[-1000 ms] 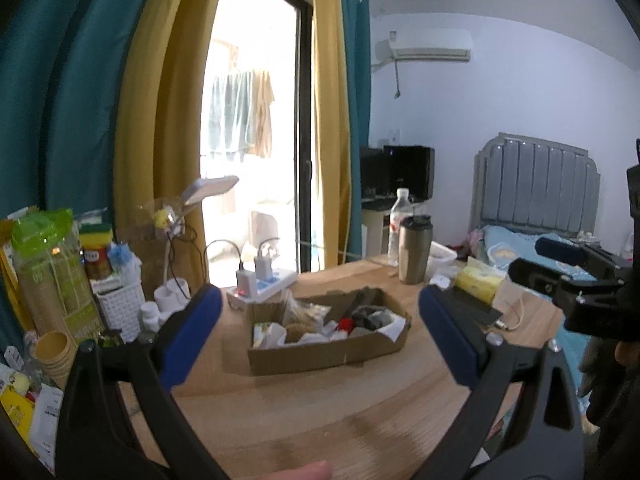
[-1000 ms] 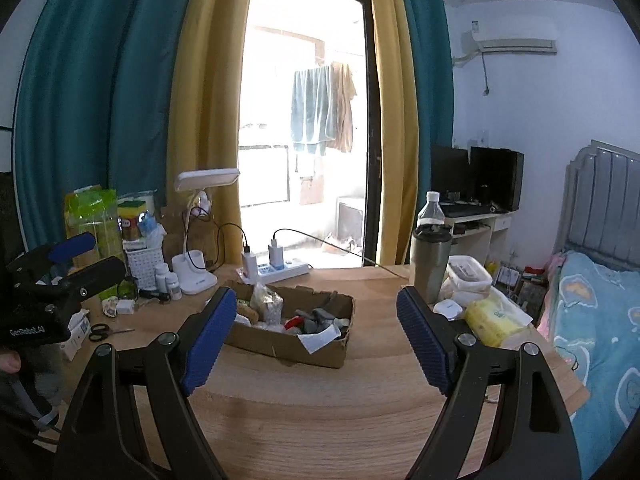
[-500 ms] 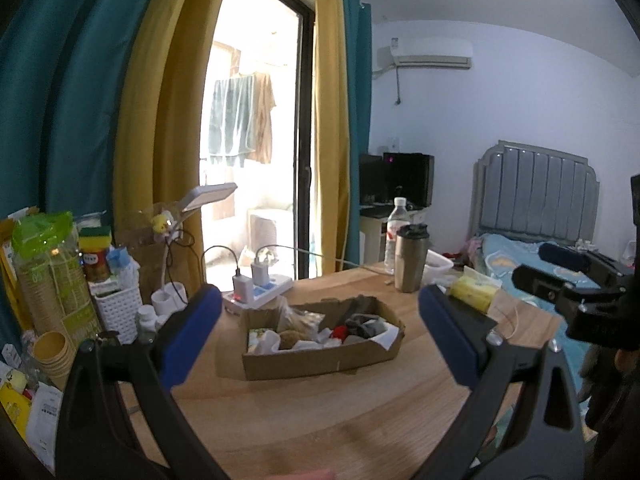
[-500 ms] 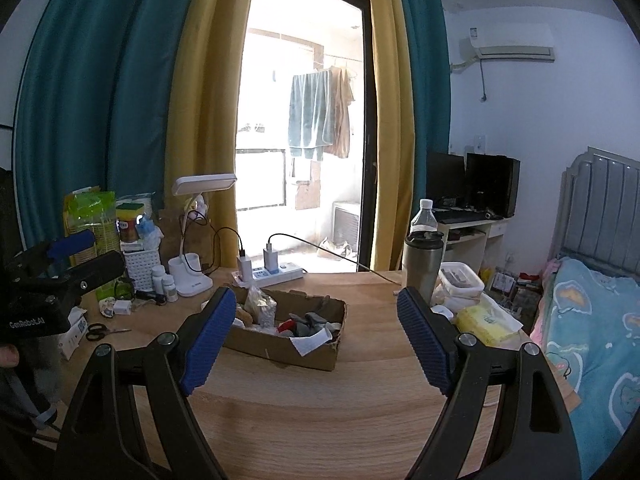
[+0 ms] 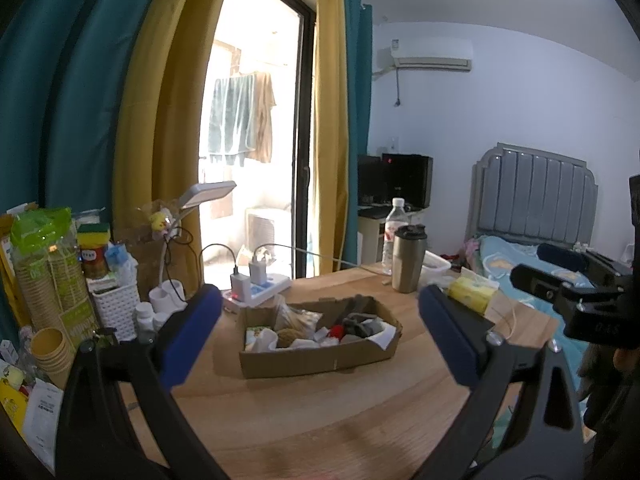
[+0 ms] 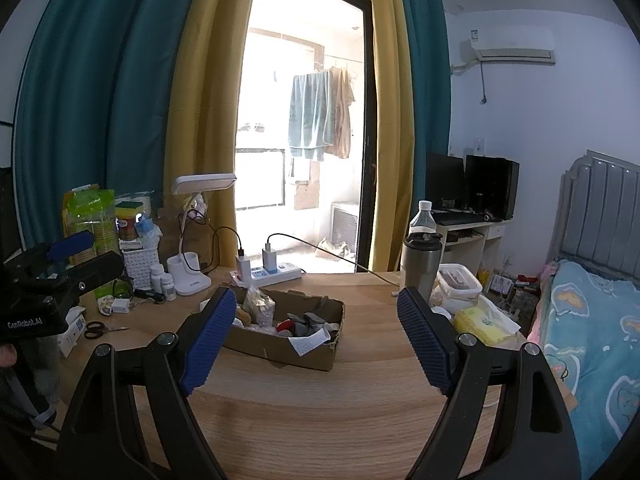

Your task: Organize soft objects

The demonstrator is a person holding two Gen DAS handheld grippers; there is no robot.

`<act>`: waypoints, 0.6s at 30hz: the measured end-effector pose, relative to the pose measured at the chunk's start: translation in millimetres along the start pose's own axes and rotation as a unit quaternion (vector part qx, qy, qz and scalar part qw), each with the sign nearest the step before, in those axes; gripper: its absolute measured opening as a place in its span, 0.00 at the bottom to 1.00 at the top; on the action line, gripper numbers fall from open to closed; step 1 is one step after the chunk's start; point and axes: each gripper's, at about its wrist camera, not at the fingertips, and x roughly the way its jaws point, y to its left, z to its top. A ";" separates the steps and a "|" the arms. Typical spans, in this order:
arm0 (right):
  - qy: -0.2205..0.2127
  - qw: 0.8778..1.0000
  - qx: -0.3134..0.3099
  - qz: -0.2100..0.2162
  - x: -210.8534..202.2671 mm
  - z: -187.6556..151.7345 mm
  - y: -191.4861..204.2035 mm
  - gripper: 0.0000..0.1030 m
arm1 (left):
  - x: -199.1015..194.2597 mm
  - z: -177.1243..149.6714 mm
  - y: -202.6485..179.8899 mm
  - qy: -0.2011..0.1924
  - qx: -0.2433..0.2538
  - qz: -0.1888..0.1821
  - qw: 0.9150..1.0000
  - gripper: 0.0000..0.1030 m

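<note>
A shallow cardboard box (image 5: pixel 320 356) sits on the round wooden table and holds several soft items: grey socks (image 5: pixel 362 326), a red piece (image 5: pixel 338 331), white cloths and a clear bag. It also shows in the right wrist view (image 6: pixel 288 350). My left gripper (image 5: pixel 320 332) is open and empty, held back from the box. My right gripper (image 6: pixel 316 340) is open and empty, also short of the box. Each gripper appears at the edge of the other's view.
A steel tumbler (image 5: pixel 408 258), water bottle (image 5: pixel 394 232), yellow tissue pack (image 5: pixel 472 296) and plastic tub stand right of the box. A power strip (image 6: pixel 266 272), desk lamp (image 6: pixel 192 276), white basket (image 5: pixel 114 308), paper cups and scissors (image 6: pixel 96 330) crowd the left. A bed (image 6: pixel 592 328) lies right.
Both grippers have pulled back and risen a little; the box looks smaller and lower in both views. Both stay open and empty.
</note>
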 end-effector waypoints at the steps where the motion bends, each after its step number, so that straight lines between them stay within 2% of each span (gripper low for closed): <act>1: 0.000 1.000 0.000 0.000 1.2 0.8 0.8 0.83 | 0.4 -0.2 -0.2 0.001 0.000 -0.001 1.000 0.97; 18: 0.001 1.000 0.001 0.001 1.5 -2.1 -1.0 0.83 | -0.6 -0.9 -4.8 0.003 0.002 -0.002 1.000 0.97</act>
